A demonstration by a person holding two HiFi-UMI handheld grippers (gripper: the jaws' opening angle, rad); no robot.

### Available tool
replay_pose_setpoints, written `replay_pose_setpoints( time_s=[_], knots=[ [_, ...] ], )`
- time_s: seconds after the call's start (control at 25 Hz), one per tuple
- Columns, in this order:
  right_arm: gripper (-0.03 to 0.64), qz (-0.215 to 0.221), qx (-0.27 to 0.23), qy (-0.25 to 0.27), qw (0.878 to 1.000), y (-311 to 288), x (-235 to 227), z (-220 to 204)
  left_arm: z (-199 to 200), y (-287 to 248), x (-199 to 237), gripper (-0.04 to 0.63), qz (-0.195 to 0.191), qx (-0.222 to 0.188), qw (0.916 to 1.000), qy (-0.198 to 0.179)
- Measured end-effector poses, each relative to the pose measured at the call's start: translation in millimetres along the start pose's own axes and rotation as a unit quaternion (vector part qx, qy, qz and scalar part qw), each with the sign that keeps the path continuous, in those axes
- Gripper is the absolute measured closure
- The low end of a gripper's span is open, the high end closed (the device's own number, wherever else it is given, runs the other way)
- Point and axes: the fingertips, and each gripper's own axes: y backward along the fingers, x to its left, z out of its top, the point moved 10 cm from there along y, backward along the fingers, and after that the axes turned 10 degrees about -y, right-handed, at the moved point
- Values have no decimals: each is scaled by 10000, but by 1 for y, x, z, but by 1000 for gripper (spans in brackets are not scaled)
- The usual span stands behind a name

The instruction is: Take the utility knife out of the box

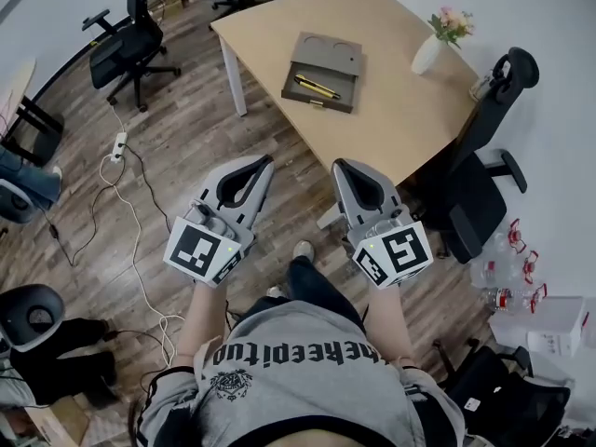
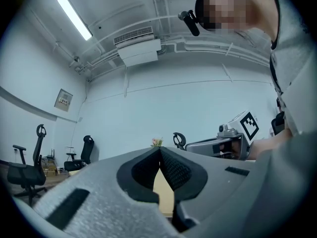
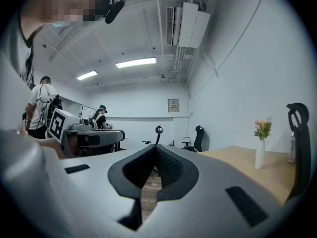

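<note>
Both claws are closed and empty: the left gripper (image 1: 264, 164) and the right gripper (image 1: 341, 167) sit side by side at mid-frame in the head view, and each gripper view shows the dark pads meeting at the tips with nothing between them (image 2: 159, 149) (image 3: 156, 147).

One open box (image 1: 345, 96) lies on the table (image 1: 400, 110) at upper centre. The single yellow utility knife (image 1: 317, 87) rests inside it, well apart from both grippers. The table's near edge runs diagonally from upper left down to a corner at right of centre. Bare wooden floor (image 1: 214, 119) lies between that edge and the gripper tips. A white power strip (image 1: 118, 145) and its cable trail down the left part of the frame.

Counted:
- one white vase (image 1: 427, 55) with flowers (image 1: 451, 24), near the table's far right edge
- three black office chairs (image 1: 130, 49) plainly seen: upper left, top edge, and against the table's right side
- a cluster of red-labelled bottles (image 1: 507, 268) at the right, number unclear

Each gripper cube carries square black-and-white markers. Lettering crosses the person's shirt (image 1: 307, 357) but I cannot read it surely, and a wall sign (image 3: 173, 105) is too small to read
</note>
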Motion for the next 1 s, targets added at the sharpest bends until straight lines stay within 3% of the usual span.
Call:
replay_pose_setpoints(
  time_s=[0.48,1.0],
  knots=[
    [611,235,-38,23,9997,-74,-72,21,-14,-79,55,578,157,-31,9999,-66],
    [611,542,-65,-33,9985,-104,-139,29,-22,-145,65,578,374,-39,9992,-138]
  ],
)
